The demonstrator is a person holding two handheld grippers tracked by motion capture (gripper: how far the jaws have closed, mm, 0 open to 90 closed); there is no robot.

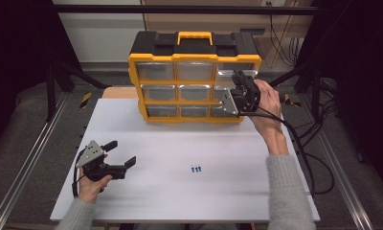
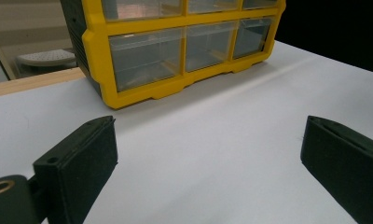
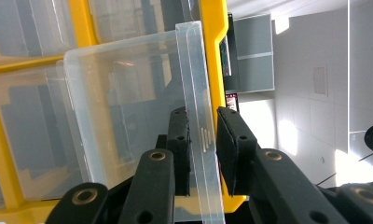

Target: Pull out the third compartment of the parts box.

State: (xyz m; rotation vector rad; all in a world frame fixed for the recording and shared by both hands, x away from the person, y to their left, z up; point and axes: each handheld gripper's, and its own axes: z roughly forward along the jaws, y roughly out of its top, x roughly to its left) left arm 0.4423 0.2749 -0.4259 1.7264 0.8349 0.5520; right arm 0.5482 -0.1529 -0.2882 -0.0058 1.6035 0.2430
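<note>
A yellow and black drawer organizer (image 1: pixel 194 58) stands at the back of the white table, with several clear drawers in its front. My right gripper (image 1: pixel 233 91) is at its right column, middle row. In the right gripper view the jaws (image 3: pixel 202 116) are shut on the front wall of a clear drawer (image 3: pixel 128 93) that is partly pulled out of the yellow frame (image 3: pixel 212 56). My left gripper (image 1: pixel 121 153) rests low at the table's front left, open, with nothing between its fingers (image 2: pixel 77 158). Three small blue pieces (image 1: pixel 196 169) lie together on the table in front of the organizer.
The white table (image 1: pixel 180 201) is bare around the blue pieces. Black cables (image 1: pixel 314 158) trail off its right edge. Dark frame posts (image 1: pixel 50 81) stand at the back left and right. The organizer's bottom row (image 2: pixel 175 51) faces the left gripper.
</note>
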